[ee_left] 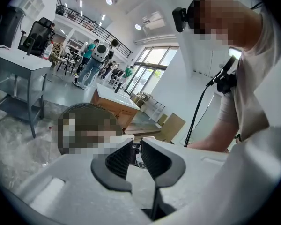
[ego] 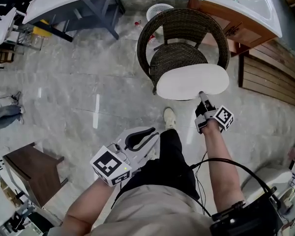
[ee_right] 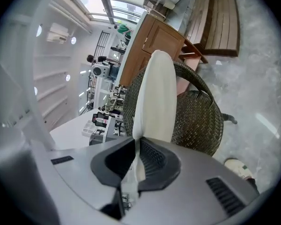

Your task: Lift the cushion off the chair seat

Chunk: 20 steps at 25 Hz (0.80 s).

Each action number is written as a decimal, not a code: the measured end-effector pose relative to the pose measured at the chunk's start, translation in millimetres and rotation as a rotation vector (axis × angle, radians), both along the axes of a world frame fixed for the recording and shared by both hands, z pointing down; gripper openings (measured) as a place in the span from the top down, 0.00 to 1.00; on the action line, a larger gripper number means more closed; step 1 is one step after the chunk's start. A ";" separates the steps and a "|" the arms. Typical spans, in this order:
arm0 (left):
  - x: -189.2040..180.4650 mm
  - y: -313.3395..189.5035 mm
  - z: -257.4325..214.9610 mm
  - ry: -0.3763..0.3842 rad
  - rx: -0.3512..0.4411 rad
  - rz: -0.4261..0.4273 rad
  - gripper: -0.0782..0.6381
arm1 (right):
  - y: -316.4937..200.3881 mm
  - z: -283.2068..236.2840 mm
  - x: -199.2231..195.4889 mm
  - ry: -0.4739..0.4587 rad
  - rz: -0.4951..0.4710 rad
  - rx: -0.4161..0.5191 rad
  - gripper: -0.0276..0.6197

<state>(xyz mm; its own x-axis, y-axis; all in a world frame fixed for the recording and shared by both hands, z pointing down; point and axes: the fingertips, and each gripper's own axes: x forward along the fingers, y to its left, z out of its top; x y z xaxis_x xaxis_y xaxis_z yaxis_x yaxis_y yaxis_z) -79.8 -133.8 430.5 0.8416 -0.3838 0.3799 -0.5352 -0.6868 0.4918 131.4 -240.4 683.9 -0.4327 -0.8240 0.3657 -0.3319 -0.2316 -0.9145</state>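
A white oval cushion (ego: 191,81) hangs tilted in front of the dark wicker chair (ego: 182,23), lifted off its woven seat (ego: 174,58). My right gripper (ego: 201,95) is shut on the cushion's near edge. In the right gripper view the cushion (ee_right: 154,97) runs edge-on up from between the jaws of that gripper (ee_right: 136,146), with the chair (ee_right: 196,121) behind it. My left gripper (ego: 140,137) is low at the left, away from the chair. In its own view the left gripper (ee_left: 136,156) shows a narrow gap with nothing in it.
A white basket (ego: 159,10) stands behind the chair. A wooden cabinet with a white top (ego: 236,14) and a slatted wooden bench (ego: 273,77) are at the right. A grey table (ego: 64,4) is at the far left, a brown stool (ego: 29,166) near left.
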 end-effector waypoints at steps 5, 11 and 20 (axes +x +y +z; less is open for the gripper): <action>-16.9 28.0 -25.4 0.012 0.038 -0.007 0.83 | 43.7 -64.1 -4.7 0.005 -0.016 0.058 0.90; -40.2 56.5 -63.1 0.033 0.099 -0.024 0.83 | 96.4 -150.6 -20.3 -0.022 -0.044 0.139 0.90; -68.7 96.1 -104.5 0.032 0.172 -0.049 0.83 | 189.7 -241.8 -43.2 -0.059 -0.085 0.218 0.90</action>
